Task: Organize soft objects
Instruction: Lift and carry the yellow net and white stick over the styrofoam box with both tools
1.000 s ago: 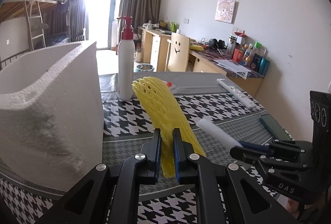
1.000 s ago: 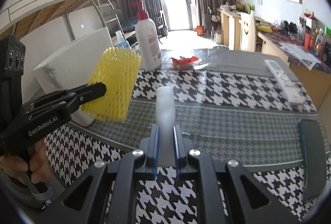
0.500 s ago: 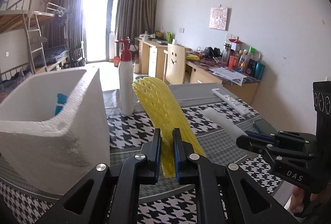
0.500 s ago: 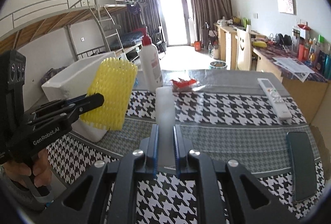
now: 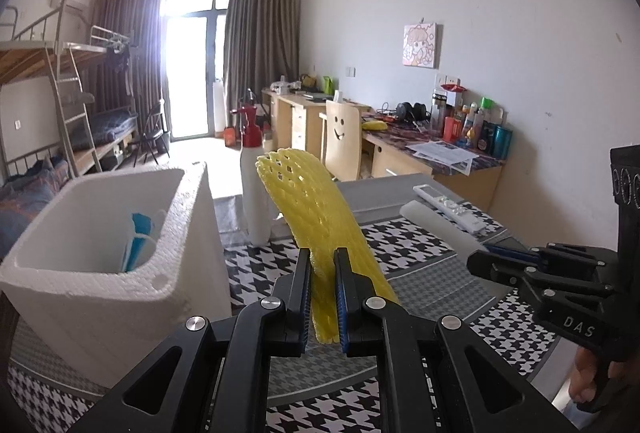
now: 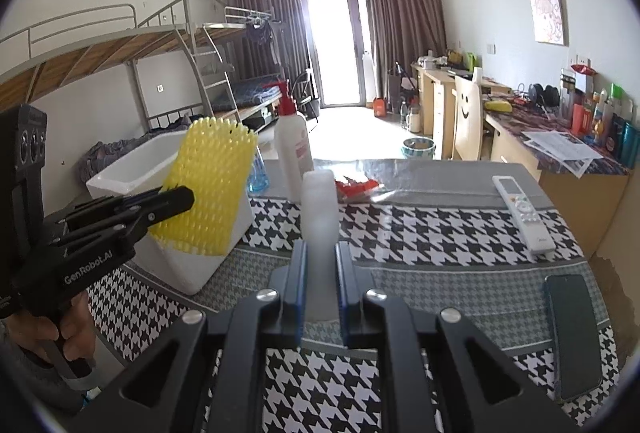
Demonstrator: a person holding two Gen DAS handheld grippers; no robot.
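My left gripper (image 5: pixel 323 269) is shut on a yellow foam mesh sleeve (image 5: pixel 316 209), held above the table just right of the white foam box (image 5: pixel 100 285). A blue and white soft item (image 5: pixel 138 241) lies inside the box. My right gripper (image 6: pixel 321 265) is shut on a white foam sheet (image 6: pixel 318 209), held above the table. In the right wrist view the left gripper (image 6: pixel 176 195) and yellow sleeve (image 6: pixel 208 185) hang in front of the box (image 6: pixel 132 173). In the left wrist view the right gripper (image 5: pixel 480 261) and white sheet (image 5: pixel 436 229) are at the right.
A white pump bottle with a red top (image 6: pixel 294 153) stands behind the box, next to a blue glass (image 6: pixel 258 177). A red wrapper (image 6: pixel 356 185), a white remote (image 6: pixel 524 213) and a dark phone (image 6: pixel 572 333) lie on the houndstooth tablecloth (image 6: pixel 420 233). Desks and a chair stand behind.
Both grippers have risen with their loads. The left gripper now looks down over the foam box rim, so the box's inside and the blue item show.
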